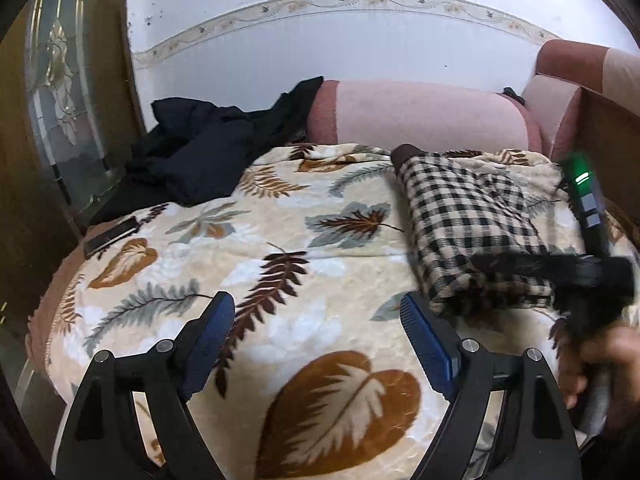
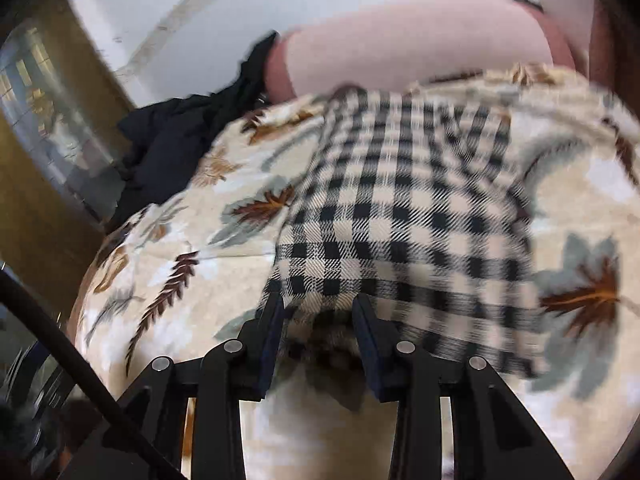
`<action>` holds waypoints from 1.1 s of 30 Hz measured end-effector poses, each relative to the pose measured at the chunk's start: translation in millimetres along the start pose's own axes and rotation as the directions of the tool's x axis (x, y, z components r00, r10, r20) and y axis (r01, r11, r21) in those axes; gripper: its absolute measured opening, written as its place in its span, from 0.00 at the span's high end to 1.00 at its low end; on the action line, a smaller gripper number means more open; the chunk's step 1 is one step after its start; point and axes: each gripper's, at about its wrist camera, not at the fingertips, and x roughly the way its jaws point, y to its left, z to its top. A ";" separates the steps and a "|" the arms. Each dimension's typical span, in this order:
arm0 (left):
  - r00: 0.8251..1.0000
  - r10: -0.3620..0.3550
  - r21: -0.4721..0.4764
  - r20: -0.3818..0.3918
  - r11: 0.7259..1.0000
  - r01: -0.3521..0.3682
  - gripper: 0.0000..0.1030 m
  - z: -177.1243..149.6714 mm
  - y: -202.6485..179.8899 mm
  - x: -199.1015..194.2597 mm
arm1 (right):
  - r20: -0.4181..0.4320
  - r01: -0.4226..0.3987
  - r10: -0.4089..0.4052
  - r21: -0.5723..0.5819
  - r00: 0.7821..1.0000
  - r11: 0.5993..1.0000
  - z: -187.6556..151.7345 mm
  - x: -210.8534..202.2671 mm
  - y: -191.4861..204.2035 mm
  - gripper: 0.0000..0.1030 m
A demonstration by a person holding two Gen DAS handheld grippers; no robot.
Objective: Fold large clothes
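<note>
Beige-and-black checked garment (image 2: 400,208) with brown cuff, cream blanket (image 1: 280,248) printed with brown, rust and grey-blue leaves, black clothes (image 1: 208,148), pink sofa cushion (image 1: 420,114), blue finger pads (image 1: 428,336) on black left gripper (image 1: 318,328).

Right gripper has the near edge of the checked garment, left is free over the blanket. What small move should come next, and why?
Probably carry the right gripper forward to lay the gripped near edge over the checked garment. It is shut on bunched fabric while the rest lies flat on the leaf blanket. The left gripper is open and apart from it.
</note>
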 end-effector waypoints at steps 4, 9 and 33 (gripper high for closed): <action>0.999 0.015 -0.027 0.035 1.000 -0.014 0.18 0.3 13.0 -7.8 | -0.161 -0.109 0.115 0.044 0.980 0.993 -24.4 54.2 22.0 0.59; 0.995 -0.005 -0.009 0.102 1.000 0.006 0.15 1.7 11.7 -15.6 | -0.313 -0.350 0.344 0.039 0.885 0.936 -50.0 42.5 47.2 0.59; 0.972 -0.152 0.103 -0.177 0.980 0.171 0.14 -26.9 -83.6 9.6 | 0.026 0.395 -0.394 -0.037 0.919 0.918 -103.4 -92.6 -26.5 0.34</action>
